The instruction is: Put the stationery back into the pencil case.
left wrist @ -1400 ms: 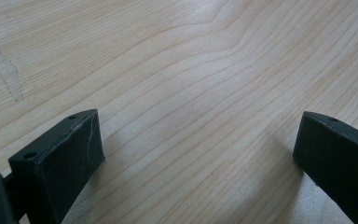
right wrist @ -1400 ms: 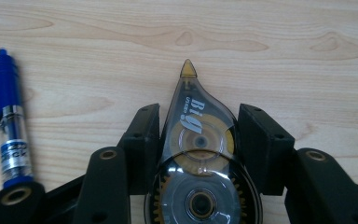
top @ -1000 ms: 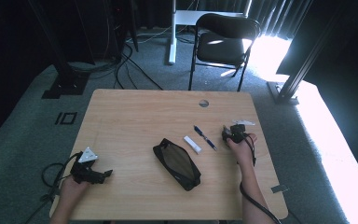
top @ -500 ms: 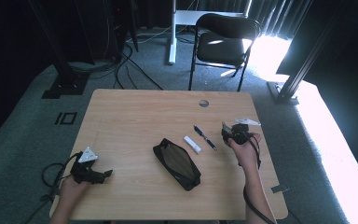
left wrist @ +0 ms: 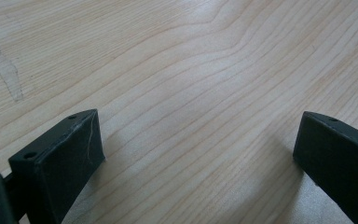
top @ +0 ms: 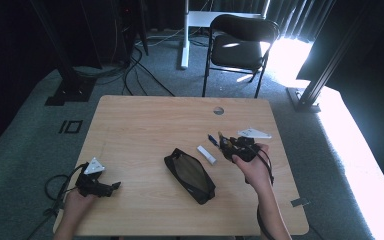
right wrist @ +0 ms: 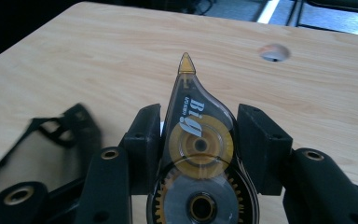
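Correction tape (right wrist: pixel 198 140): clenched in right gripper (right wrist: pixel 199 140) fingers, nose fwd; pouch (top: pixel 190 175) lies to its left. Left gripper (left wrist: pixel 198 158) released, idle on counter (top: pixel 145 125).

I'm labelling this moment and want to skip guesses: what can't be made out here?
- Correction tape: lower body cut off by the right gripper view's bottom edge.
- Pouch: blurred there, partly behind the right gripper.
- Pen: too small in the high view.

- Correction tape dispenser (right wrist: pixel 198 154): white lettering "BiG" along its clear amber casing, with smaller print beside it, too small to read.
- No other legible text.
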A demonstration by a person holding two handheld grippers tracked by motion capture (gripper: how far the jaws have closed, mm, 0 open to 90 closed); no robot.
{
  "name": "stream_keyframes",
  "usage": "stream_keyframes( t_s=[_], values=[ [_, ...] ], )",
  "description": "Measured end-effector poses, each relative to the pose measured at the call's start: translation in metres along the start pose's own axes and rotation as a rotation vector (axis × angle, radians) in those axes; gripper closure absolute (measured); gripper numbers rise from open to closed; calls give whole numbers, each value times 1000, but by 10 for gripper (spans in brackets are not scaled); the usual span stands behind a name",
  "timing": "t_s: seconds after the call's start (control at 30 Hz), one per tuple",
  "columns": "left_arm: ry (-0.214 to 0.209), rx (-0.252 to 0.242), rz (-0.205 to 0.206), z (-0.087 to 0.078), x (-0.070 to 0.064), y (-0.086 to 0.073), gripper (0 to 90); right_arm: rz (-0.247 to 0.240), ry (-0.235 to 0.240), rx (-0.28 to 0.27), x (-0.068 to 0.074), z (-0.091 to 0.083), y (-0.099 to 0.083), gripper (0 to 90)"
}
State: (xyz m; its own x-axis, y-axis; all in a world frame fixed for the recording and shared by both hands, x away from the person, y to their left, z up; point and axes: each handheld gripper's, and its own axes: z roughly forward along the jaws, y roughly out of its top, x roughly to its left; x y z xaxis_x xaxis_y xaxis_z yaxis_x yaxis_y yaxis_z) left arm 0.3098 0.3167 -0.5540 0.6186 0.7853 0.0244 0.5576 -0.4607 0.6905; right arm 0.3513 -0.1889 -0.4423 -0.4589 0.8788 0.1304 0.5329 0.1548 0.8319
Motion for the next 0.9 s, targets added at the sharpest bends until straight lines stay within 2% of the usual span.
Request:
stream_keyframes(
  t_s=[0.27,0.4,0.5,0.7,0.9],
  values=[
    [0,0,1,0,0,0,16,-54,92,-6,43,-7,1,508],
    [0,0,0,0,0,0,16,-87,139,11,64,-6,-1,508],
    [0,0,1,0,0,0,16,-105,167,41,76,2,-4,508],
    [0,1,2,0,0,0,16,-145,186,93,95,17,-10,508],
    [0,-2,-2,0,0,0,16,-170,176,145,108,34,-17,509]
  ],
)
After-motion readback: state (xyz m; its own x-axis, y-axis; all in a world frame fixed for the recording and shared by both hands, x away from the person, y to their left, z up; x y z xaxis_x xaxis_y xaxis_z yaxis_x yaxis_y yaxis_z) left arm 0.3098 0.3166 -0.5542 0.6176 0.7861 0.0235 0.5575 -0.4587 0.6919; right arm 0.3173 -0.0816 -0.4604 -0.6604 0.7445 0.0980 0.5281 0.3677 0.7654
